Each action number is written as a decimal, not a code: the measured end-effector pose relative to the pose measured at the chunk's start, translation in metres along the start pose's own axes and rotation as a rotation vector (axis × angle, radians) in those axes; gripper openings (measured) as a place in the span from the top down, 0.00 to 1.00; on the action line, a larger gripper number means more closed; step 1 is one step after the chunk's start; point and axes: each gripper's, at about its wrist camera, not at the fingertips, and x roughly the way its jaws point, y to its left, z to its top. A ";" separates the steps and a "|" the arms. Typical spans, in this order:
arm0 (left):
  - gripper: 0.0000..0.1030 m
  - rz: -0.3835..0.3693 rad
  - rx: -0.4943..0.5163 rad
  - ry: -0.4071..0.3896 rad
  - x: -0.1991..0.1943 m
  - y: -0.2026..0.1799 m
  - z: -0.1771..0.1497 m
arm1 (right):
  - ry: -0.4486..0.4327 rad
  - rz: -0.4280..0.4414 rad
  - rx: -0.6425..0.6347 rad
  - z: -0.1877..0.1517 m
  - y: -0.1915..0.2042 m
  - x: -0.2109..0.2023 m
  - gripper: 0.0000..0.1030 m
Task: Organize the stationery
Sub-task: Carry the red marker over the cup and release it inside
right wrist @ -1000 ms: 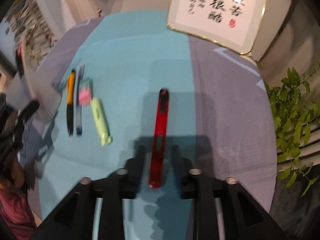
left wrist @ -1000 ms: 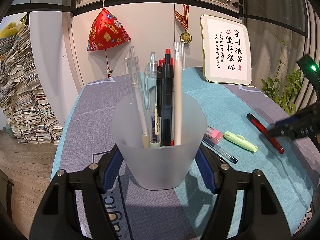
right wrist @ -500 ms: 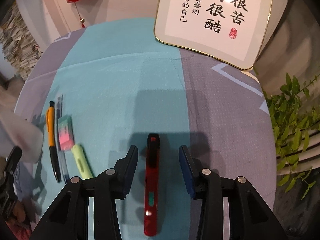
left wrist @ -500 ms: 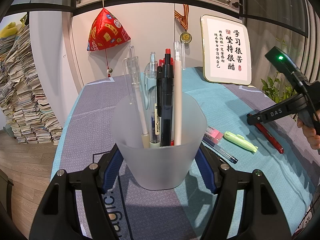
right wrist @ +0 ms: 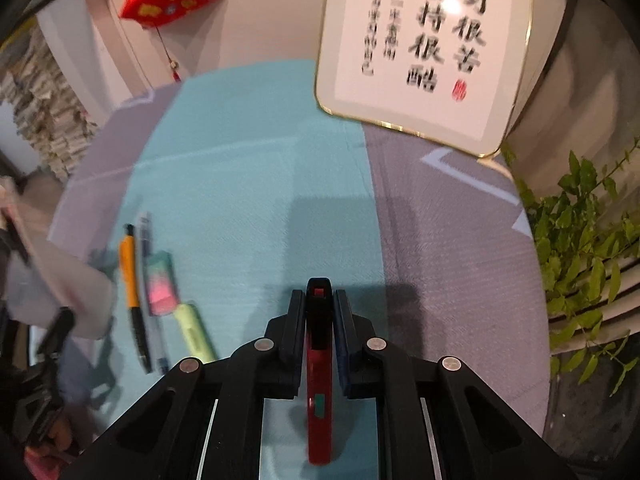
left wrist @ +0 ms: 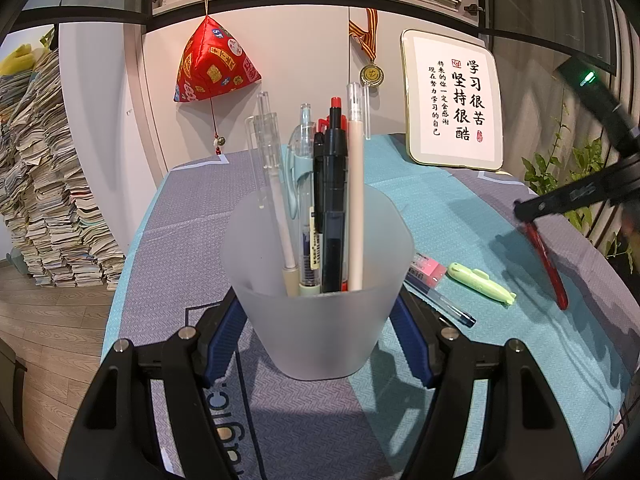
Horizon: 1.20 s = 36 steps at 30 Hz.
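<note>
A frosted plastic cup [left wrist: 320, 300] holding several pens [left wrist: 334, 200] stands on the cloth, and my left gripper [left wrist: 318, 320] is shut on its sides. My right gripper [right wrist: 319, 304] is closing, and its pads press on the black top end of a red pen [right wrist: 319, 380]. Seen from the left wrist, the red pen [left wrist: 546, 264] slants down from the right gripper [left wrist: 528, 210], its lower tip close to the cloth. A pink eraser [left wrist: 427, 270], a green highlighter [left wrist: 480, 282] and a blue pen [left wrist: 440, 304] lie beside the cup. An orange pen [right wrist: 130, 272] lies there too.
A framed calligraphy board [left wrist: 452, 104] leans against the wall at the back of the table. A green plant [right wrist: 580, 240] grows past the table's right edge. A red pouch [left wrist: 214, 66] hangs on the wall, and paper stacks [left wrist: 48, 200] stand on the floor at left.
The right gripper's jaws went from open around the red pen to shut on it, and its top end has come up off the cloth. The left gripper and cup stayed still.
</note>
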 end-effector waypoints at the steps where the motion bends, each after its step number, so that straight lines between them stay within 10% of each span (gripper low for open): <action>1: 0.33 0.000 0.000 0.000 0.000 0.000 0.000 | -0.011 0.008 -0.002 0.000 0.001 -0.005 0.86; 19: 0.33 0.000 0.001 -0.003 -0.001 0.001 0.001 | -0.167 0.061 0.002 -0.004 0.011 -0.074 0.86; 36: 0.33 0.001 0.002 -0.004 -0.002 0.001 0.001 | -0.353 0.323 -0.283 0.029 0.137 -0.155 0.86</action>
